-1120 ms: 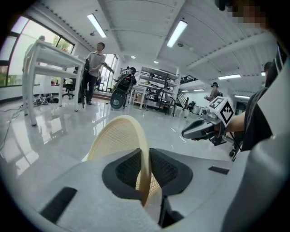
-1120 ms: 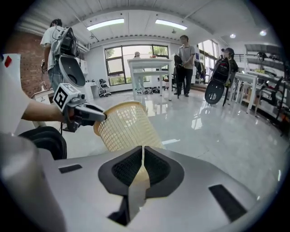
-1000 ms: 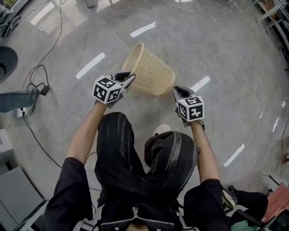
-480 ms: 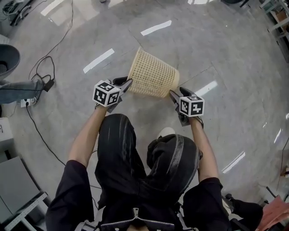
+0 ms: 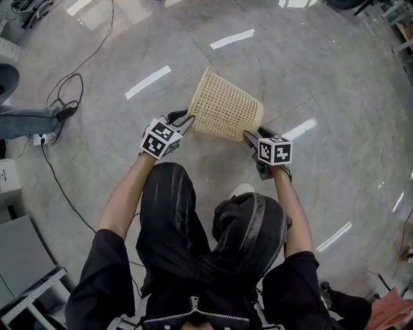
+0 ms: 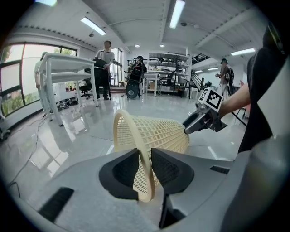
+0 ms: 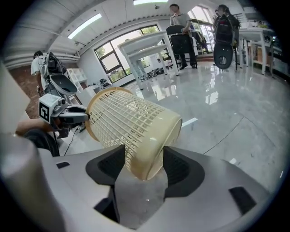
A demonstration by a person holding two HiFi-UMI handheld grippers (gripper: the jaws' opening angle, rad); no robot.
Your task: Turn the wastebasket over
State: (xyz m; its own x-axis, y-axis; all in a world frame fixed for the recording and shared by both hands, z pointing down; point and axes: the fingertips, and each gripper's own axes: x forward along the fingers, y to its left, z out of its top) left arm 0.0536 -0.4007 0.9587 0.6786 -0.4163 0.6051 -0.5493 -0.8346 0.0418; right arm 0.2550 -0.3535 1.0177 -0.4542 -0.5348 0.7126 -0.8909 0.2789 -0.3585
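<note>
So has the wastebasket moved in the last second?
Yes. Against the floor's power strip, the wastebasket has shifted down the head view, toward the person.

- Bright, even indoor light in all three views; ceiling strip lights (image 6: 176, 13) run overhead in the left gripper view, and a window (image 7: 136, 43) adds daylight in the right gripper view.
- The polished floor (image 5: 310, 58) gives back white streaks of glare in the head view and a pale sheen in both gripper views.
- Shadows are soft and faint.
- Both gripper views bow straight lines strongly toward the edges, and their corners are black.
- The wastebasket (image 5: 226, 106) mesh is sharp; the far background is softer.
</note>
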